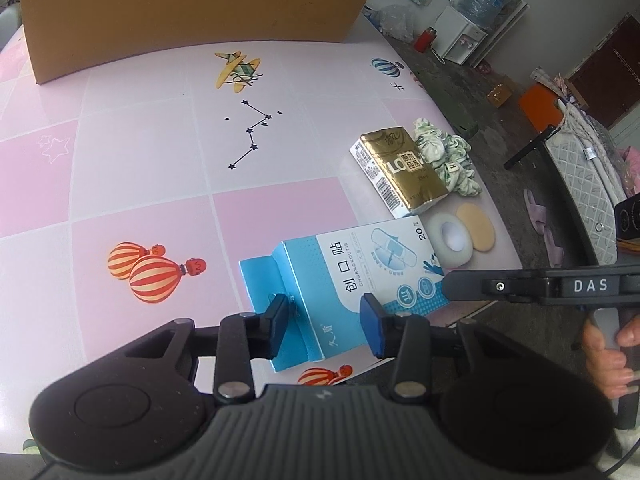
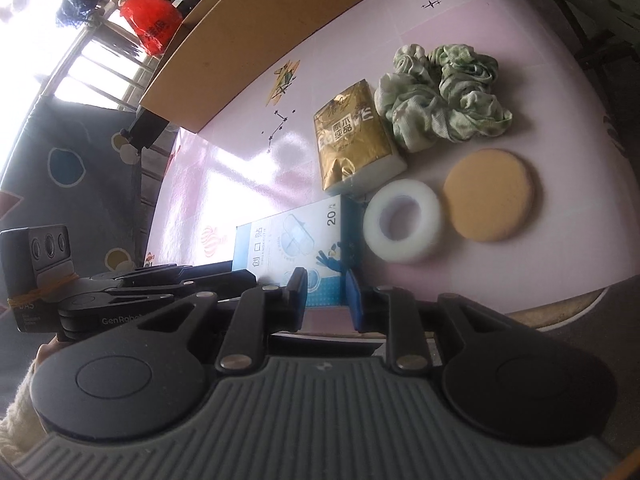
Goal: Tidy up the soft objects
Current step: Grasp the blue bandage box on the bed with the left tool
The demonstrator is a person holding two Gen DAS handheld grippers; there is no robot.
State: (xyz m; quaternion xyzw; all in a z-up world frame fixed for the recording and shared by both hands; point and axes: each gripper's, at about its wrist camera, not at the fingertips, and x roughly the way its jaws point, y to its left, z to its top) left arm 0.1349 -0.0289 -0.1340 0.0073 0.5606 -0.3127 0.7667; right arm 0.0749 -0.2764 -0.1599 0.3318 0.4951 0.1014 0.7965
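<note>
A blue and white bandage box point(image 1: 344, 280) lies on the pink table, its flap open toward me. My left gripper point(image 1: 326, 326) is open with its fingers either side of the box's near end. My right gripper point(image 2: 326, 300) is open at the box's short end point(image 2: 304, 248); it also shows in the left wrist view point(image 1: 448, 284). Beyond lie a gold tissue pack point(image 1: 396, 172) point(image 2: 352, 136), a green and white scrunchie point(image 1: 444, 156) point(image 2: 444, 96), a white foam ring point(image 1: 450, 240) point(image 2: 404, 226) and a tan sponge pad point(image 1: 476, 228) point(image 2: 490, 196).
A cardboard box point(image 1: 188, 12) point(image 2: 256, 40) stands at the table's far side. The table's edge point(image 2: 560, 308) runs close on the right. Beyond it are a chair, slippers and a water dispenser point(image 1: 476, 20).
</note>
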